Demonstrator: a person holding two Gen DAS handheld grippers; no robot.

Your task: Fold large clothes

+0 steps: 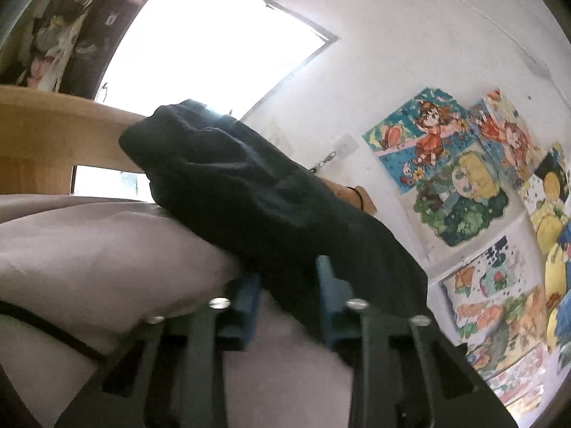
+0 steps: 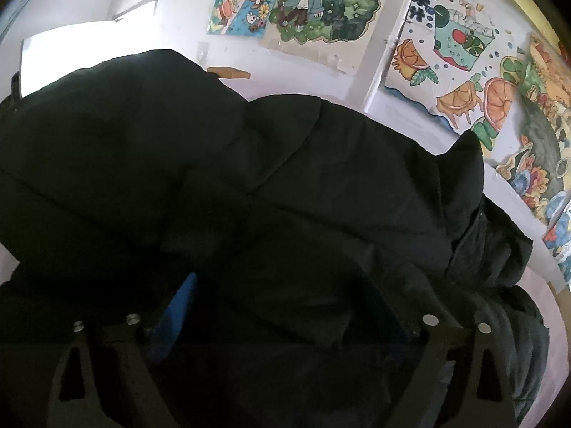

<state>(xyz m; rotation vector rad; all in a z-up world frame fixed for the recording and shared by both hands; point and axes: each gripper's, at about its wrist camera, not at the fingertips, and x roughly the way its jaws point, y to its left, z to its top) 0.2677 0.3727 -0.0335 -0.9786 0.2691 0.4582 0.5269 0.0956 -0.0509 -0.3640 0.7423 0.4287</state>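
A large black padded jacket [image 1: 271, 192] lies on a pale pink bed sheet [image 1: 89, 256]. In the left wrist view one end of it, a sleeve or rolled edge, runs from the upper middle down between my left gripper's [image 1: 289, 285] blue fingers [image 1: 246, 303], which are close together on the fabric. In the right wrist view the jacket [image 2: 285, 196] fills most of the frame and covers my right gripper [image 2: 285, 303]. Only one blue finger [image 2: 182, 303] shows at the lower left; the other is hidden under the cloth.
A white wall with several colourful cartoon drawings [image 1: 446, 164] [image 2: 449, 64] stands close behind the bed. A bright window [image 1: 214, 46] and a wooden shelf [image 1: 53, 132] are at the left. A black cable [image 1: 46, 324] lies on the sheet.
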